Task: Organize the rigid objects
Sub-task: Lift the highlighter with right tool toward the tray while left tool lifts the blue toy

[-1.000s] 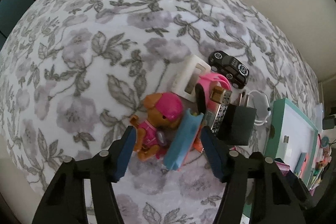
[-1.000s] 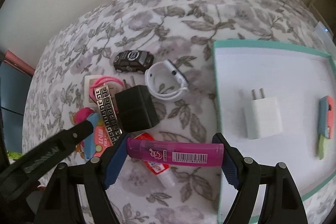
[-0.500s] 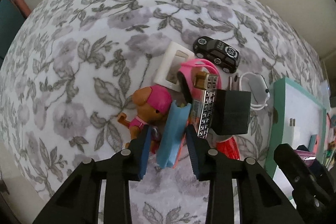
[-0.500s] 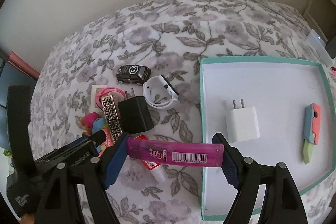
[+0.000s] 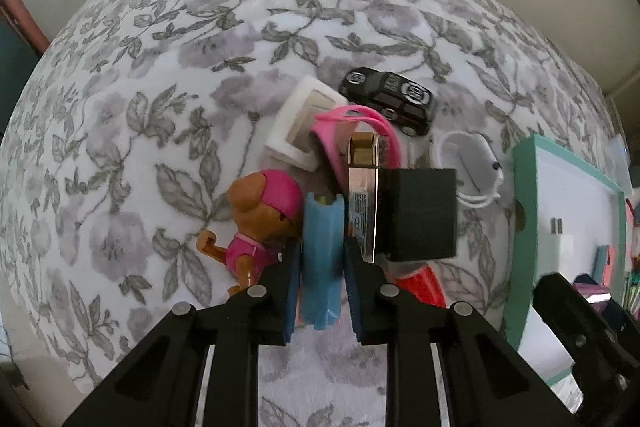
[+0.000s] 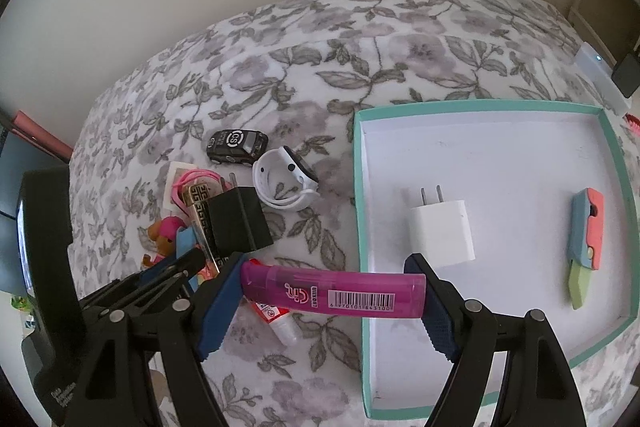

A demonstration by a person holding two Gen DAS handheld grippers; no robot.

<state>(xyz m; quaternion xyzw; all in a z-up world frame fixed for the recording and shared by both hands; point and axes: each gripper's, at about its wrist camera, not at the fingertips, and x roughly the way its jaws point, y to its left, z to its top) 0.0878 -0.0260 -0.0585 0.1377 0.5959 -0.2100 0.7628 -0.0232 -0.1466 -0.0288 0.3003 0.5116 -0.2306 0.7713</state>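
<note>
blue grooved bar (image 5: 322,259): upright-ish in pile, nipped betw. left tongs' pads | pink glue stick (image 6: 334,291): lying crosswise, barcode up, clamped end-to-end, above tray's left rim | teal-rimmed tray (image 6: 616,163): white charger (image 6: 440,231) + blue/coral knife toy (image 6: 585,243) inside

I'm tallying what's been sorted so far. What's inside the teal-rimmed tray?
The teal-rimmed tray holds a white plug adapter and a blue-and-coral folding toy knife. The right gripper, clamping a magenta tube, covers part of its near floor.
</note>
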